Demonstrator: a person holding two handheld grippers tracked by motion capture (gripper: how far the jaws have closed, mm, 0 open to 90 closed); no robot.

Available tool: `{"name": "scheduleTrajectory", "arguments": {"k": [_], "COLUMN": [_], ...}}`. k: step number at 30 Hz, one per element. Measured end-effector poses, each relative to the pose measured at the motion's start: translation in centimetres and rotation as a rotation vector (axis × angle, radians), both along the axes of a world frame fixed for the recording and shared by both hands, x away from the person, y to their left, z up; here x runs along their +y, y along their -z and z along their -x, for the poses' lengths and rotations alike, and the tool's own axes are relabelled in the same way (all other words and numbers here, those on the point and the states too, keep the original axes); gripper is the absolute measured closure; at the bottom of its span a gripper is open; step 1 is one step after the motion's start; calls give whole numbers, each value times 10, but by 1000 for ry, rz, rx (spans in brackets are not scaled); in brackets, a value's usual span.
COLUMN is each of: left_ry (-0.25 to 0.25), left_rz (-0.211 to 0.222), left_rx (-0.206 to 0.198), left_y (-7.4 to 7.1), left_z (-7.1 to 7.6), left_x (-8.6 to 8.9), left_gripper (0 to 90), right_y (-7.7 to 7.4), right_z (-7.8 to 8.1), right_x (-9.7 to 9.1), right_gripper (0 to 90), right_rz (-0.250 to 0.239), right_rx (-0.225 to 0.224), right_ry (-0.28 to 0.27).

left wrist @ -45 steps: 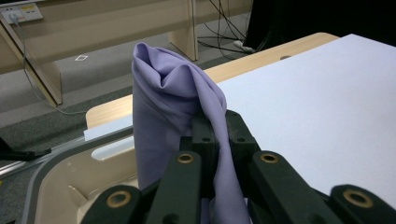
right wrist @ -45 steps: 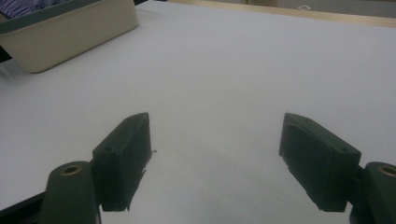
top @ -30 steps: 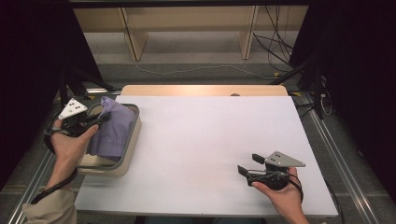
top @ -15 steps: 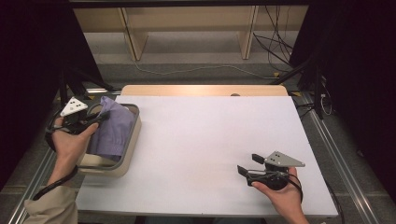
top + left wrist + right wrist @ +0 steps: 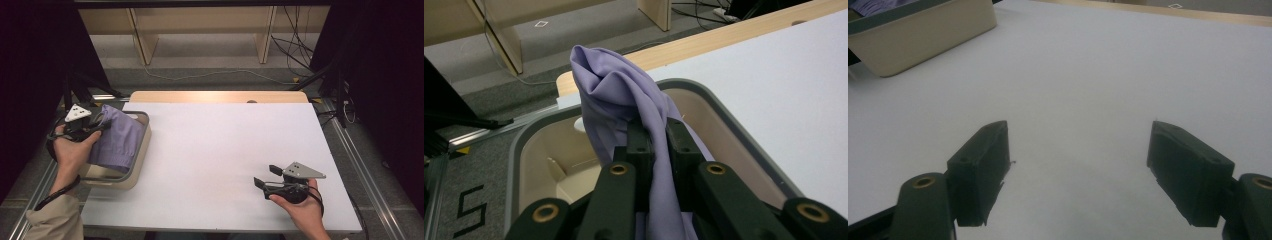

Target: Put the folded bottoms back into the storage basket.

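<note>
A lilac cloth point(image 5: 119, 140) hangs over a cream bin with a grey rim point(image 5: 141, 152) at the table's left edge. My left gripper point(image 5: 97, 125) is shut on a fold of that cloth; in the left gripper view the cloth point(image 5: 619, 100) bunches up between the two black jaws of that gripper point(image 5: 658, 140) and drapes down into the bin point(image 5: 734, 135). My right gripper point(image 5: 262, 176) rests low over the white table near the front right, open, with nothing between its fingers. In the right gripper view the right gripper point(image 5: 1079, 135) has its jaws wide apart over bare table.
The white tabletop point(image 5: 225, 150) spreads between the two hands, with a wooden strip point(image 5: 215, 96) along its far edge. Behind stand wooden shelf legs point(image 5: 140, 35) and loose cables point(image 5: 300, 45) on the floor. The bin's corner point(image 5: 923, 35) appears far off in the right gripper view.
My left hand has drifted slightly back and to the left with the cloth in its jaws. The right hand has kept still.
</note>
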State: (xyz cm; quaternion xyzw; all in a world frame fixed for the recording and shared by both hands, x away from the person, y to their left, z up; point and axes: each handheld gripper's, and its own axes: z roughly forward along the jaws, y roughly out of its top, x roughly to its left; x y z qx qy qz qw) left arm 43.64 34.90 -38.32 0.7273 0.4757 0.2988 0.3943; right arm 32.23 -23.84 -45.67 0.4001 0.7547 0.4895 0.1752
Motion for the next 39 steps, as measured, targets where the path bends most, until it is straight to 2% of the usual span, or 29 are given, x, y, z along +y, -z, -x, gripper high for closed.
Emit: {"name": "scheduleTrajectory", "arguments": {"k": [8,39], "left_ry": [-32,-65], "left_rz": [-19,-37], "left_rx": [24,63], "left_y": [7,19], "left_z": [-3,-6], "left_x": [7,18], "left_gripper": [819,822], "right_y": [0,0], "right_z": [0,0], "right_x": [0,0], "right_gripper": [260,260], "right_rz": [0,0], "right_rx": [-1,-1], "right_ry": [-1,-1]}}
